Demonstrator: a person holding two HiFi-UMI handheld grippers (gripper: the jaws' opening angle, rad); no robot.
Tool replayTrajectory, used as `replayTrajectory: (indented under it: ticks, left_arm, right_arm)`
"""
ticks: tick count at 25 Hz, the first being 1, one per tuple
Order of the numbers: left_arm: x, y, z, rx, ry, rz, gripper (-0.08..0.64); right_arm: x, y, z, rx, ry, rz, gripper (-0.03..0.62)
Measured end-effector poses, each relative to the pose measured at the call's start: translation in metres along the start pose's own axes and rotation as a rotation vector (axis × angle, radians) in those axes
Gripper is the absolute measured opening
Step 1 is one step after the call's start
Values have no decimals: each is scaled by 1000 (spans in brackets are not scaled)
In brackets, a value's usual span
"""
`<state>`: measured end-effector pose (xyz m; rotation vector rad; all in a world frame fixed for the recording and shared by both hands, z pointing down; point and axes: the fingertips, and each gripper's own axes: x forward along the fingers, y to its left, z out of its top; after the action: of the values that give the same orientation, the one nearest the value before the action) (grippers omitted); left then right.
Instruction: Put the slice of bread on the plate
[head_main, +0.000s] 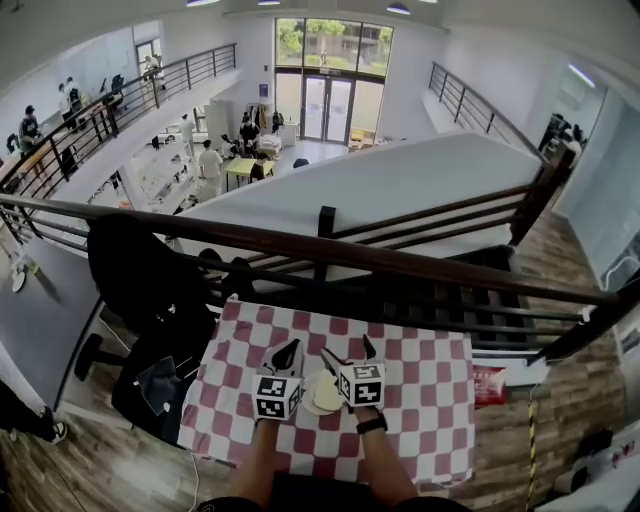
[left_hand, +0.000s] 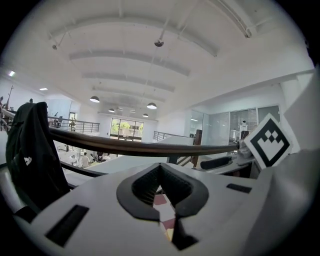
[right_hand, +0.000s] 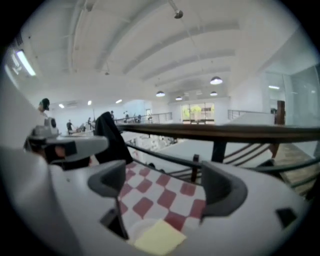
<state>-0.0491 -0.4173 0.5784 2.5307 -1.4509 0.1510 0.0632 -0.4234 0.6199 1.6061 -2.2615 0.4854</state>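
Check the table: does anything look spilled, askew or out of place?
Nothing stands out. The slice of bread lies flat on the plate, the checked cloth looks smooth, and nothing is spilled. The left gripper and right gripper hang above it, holding nothing.

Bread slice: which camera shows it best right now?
The right gripper view: the bread slice lies large and clear on the plate, below open jaws. The head view shows it small and far; the left gripper view shows only a sliver.

On the checkered surface (head_main: 420, 400) the slice of bread (head_main: 329, 391) lies on the plate (head_main: 311, 405), between the left gripper (head_main: 287, 352) and the right gripper (head_main: 348, 352).
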Motion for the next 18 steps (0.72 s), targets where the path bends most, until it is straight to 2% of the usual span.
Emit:
replayTrajectory:
  ticks: [5,6,8,10,14,18]
  left_arm:
    - [-12,-6,41,32,-63,12,15]
    - [-14,-7,49,40,-76,13,15]
    - [-20,-11,64,52,-102,14,15]
    - [-28,-14,79,63,-130,15,15]
    - [-42,-20,106,84,-176,23,15]
    - [-52,-29,122,101,-205,14,15]
  right_arm:
    - [-32,21,56,-22,-118,54,467]
    - [-38,25,65,-36,-139,53,435]
    - [-53,33,80,-67,-184,53,274]
    - [-67,45,94,-94,-229,80,181]
    - [-94,61,119,-114,-317,90,61]
    - [-111,68,127,-105,-356,83,15]
